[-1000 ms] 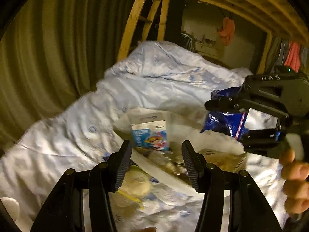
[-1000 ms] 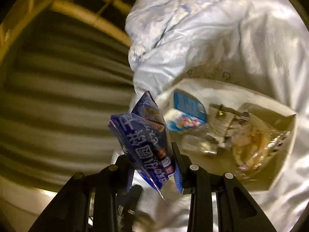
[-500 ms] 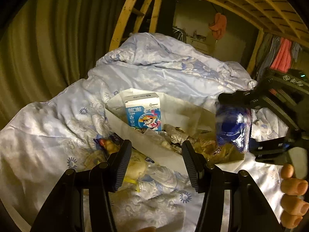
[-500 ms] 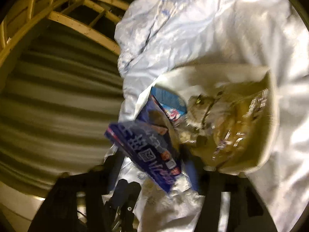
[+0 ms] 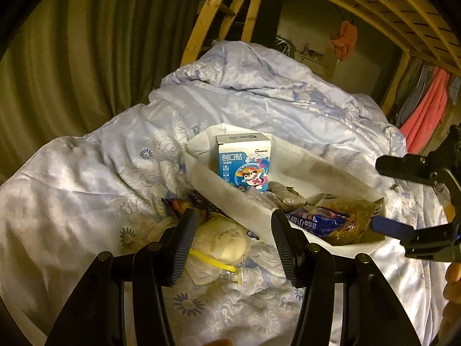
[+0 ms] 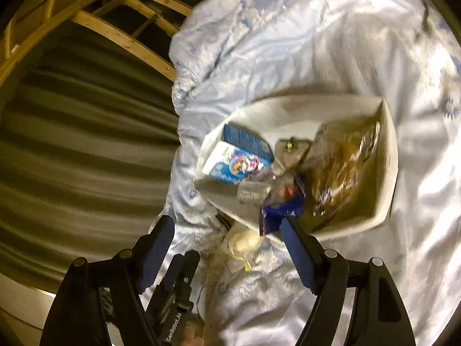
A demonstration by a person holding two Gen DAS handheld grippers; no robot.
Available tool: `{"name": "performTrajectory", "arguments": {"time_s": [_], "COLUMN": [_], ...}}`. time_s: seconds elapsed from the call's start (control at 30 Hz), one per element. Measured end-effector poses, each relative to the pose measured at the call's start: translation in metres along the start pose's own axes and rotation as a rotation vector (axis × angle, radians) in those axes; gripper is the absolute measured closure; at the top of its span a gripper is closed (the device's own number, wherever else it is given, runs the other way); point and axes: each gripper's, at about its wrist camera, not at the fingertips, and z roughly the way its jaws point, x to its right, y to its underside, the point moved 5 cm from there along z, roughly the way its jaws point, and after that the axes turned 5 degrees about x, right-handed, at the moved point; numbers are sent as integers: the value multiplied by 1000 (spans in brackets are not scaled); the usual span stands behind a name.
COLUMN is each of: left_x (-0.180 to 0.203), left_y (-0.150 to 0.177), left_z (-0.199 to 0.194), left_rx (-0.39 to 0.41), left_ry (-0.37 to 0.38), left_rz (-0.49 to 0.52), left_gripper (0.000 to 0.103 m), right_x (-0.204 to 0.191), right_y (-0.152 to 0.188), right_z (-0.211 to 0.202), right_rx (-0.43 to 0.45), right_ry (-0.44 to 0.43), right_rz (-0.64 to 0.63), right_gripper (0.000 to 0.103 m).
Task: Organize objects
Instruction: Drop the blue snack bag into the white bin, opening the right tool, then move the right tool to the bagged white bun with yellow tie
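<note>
A pale blue flowered quilt (image 5: 259,98) covered a bed, with a green curtain (image 5: 86,52) on one side and a wooden bed frame (image 5: 374,8) curving over the top. A white box (image 5: 242,204) sat on the quilt, its long side running from the near left to the far right in the left wrist view. Inside it a blue snack packet (image 5: 319,222) lay flat near the front wall, its long way going along the box. A small blue and white carton with a cartoon on it (image 5: 245,164) stood upright at the left end, and some brown crinkly bags (image 5: 354,210) filled the right end. The right gripper (image 6: 227,253) had just been opening, and its jaws stood wide with nothing between them, right above the near corner of the box. The packet (image 6: 276,210) showed just past its right finger, blurry. The left gripper (image 5: 232,245) hung low over the quilt with its jaws partly apart and nothing pinched. Between its fingers, outside the box, a clear bag with a yellow strip and something pale and round in it (image 5: 222,245) lay on the quilt, just beside the front wall. A dark wrapper (image 5: 187,201) poked out next to it. Red and grey clothes (image 5: 426,106) hung far off on the right.
</note>
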Motion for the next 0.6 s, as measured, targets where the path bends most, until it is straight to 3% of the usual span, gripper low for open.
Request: {"name": "performTrajectory", "arguments": {"time_s": [0.1,0.4,0.6], "left_x": [-6,-32,-41], "left_y": [1,-2,-8], "left_z": [4,9,0], "left_rx": [-27,-69,-30], "left_ry": [-20,48,56], "left_rz": [-22,-170,-217], "left_gripper": [49,50,50], "right_x": [-6,-21,-23], "right_y": [6,31,48], "right_z": [8,41,65], "right_rx": [-31,-163,-237], "right_ry": [4,-75,-86], "right_rz": [-19,-16,11], "right_gripper": [27,27,27]}}
